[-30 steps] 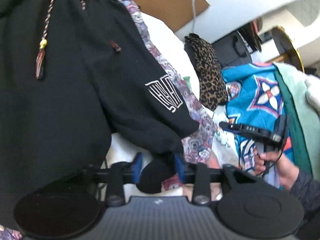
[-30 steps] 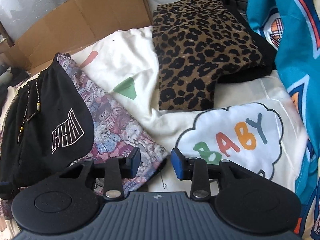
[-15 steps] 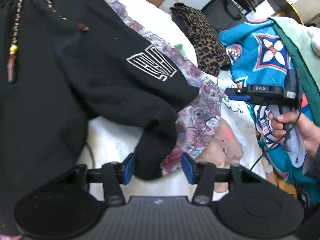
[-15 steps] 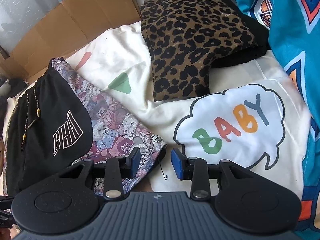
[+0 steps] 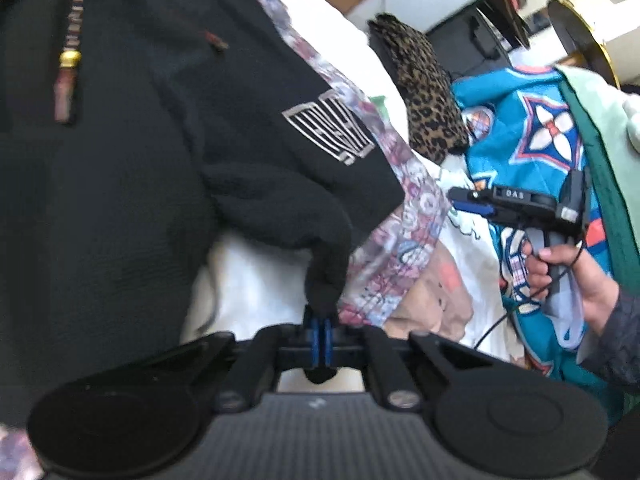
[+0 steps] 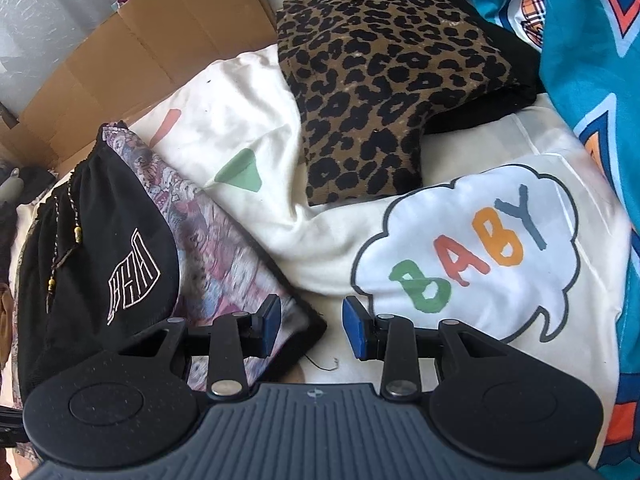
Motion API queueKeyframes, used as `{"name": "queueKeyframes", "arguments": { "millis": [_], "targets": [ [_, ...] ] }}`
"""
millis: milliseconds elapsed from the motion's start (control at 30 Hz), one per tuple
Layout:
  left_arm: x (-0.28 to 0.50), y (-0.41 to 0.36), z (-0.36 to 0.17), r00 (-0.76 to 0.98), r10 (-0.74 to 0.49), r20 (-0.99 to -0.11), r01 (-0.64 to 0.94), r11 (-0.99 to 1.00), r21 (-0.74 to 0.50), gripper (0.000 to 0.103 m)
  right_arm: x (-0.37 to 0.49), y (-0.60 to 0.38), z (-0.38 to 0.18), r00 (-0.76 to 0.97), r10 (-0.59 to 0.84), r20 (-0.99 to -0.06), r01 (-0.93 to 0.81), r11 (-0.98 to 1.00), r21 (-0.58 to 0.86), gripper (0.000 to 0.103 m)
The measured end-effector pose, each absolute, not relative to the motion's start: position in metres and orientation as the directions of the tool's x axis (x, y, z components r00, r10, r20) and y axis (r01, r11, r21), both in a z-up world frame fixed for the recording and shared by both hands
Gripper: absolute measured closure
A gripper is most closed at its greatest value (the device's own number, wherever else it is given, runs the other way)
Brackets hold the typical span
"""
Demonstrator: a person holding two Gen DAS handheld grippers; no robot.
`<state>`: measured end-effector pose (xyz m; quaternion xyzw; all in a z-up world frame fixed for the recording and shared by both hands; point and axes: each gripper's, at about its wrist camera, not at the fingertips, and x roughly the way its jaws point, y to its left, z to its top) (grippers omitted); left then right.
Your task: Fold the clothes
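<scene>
Black drawstring shorts [image 5: 132, 128] with a white line logo [image 5: 332, 128] lie spread over a bear-print cloth [image 5: 400, 248]. My left gripper [image 5: 322, 340] is shut on the hem of one black leg, which rises in a pinched peak from the blue pads. In the right wrist view the same shorts [image 6: 108, 248] lie at the left on the bear-print cloth [image 6: 224, 248]. My right gripper [image 6: 310, 324] stands open over that cloth's corner with nothing between its fingers. It also shows in the left wrist view as the right gripper [image 5: 464, 198], held by a hand [image 5: 568, 280].
A folded leopard-print garment [image 6: 380, 80] lies at the back on a cream sheet [image 6: 240, 120] with a "BABY" cloud print [image 6: 472, 256]. A blue patterned fabric [image 6: 580, 60] piles up at the right. Cardboard [image 6: 140, 60] stands behind the bed.
My left gripper went from open around the black leg hem to shut on it, and the hem is pulled up. The right gripper stays open and has barely shifted.
</scene>
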<state>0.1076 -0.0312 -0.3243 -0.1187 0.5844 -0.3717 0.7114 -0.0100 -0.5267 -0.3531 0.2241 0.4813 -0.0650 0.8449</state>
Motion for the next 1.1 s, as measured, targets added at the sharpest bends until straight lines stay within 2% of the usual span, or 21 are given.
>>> {"name": "queueKeyframes", "arguments": {
  "millis": [133, 367, 533, 667, 800, 833, 867, 900, 967, 1100],
  "targets": [
    [0.111, -0.014, -0.327, 0.055, -0.651, -0.757, 0.338, 0.726, -0.599, 0.100, -0.006, -0.518, -0.357, 0.520, 0.142, -0.842, 0.306, 0.889, 0.339, 0.062],
    [0.113, -0.022, -0.331, 0.043, -0.640, -0.767, 0.355, 0.728, -0.587, 0.100, -0.002, -0.499, -0.367, 0.491, 0.186, -0.851, 0.256, 0.903, 0.345, 0.061],
    [0.110, -0.023, -0.332, 0.034, -0.653, -0.757, 0.352, 0.717, -0.602, 0.100, -0.002, -0.490, -0.371, 0.466, 0.149, -0.872, 0.207, 0.940, 0.271, 0.061],
    [0.106, -0.023, -0.333, 0.022, -0.656, -0.754, 0.353, 0.711, -0.608, 0.100, -0.001, -0.502, -0.379, 0.456, 0.142, -0.879, 0.274, 0.917, 0.290, 0.061],
    [0.105, -0.024, -0.334, 0.015, -0.654, -0.756, 0.356, 0.710, -0.607, 0.100, 0.001, -0.499, -0.384, 0.461, 0.138, -0.876, 0.245, 0.930, 0.275, 0.061],
    [0.105, -0.025, -0.335, 0.014, -0.653, -0.757, 0.357, 0.711, -0.606, 0.100, 0.002, -0.498, -0.384, 0.463, 0.138, -0.876, 0.237, 0.932, 0.273, 0.067],
    [0.105, -0.025, -0.335, 0.012, -0.655, -0.755, 0.355, 0.709, -0.609, 0.100, 0.002, -0.498, -0.383, 0.466, 0.146, -0.873, 0.227, 0.934, 0.278, 0.084],
    [0.105, -0.026, -0.335, 0.010, -0.658, -0.753, 0.353, 0.707, -0.613, 0.100, 0.002, -0.496, -0.382, 0.468, 0.157, -0.870, 0.211, 0.936, 0.283, 0.088],
    [0.105, -0.026, -0.335, 0.005, -0.663, -0.749, 0.348, 0.703, -0.620, 0.100, 0.003, -0.491, -0.379, 0.470, 0.161, -0.868, 0.169, 0.949, 0.267, 0.093],
    [0.104, -0.030, -0.335, -0.015, -0.683, -0.730, 0.335, 0.684, -0.647, 0.100, 0.000, -0.487, -0.368, 0.485, 0.142, -0.863, 0.114, 0.968, 0.223, 0.094]
  ]
}}
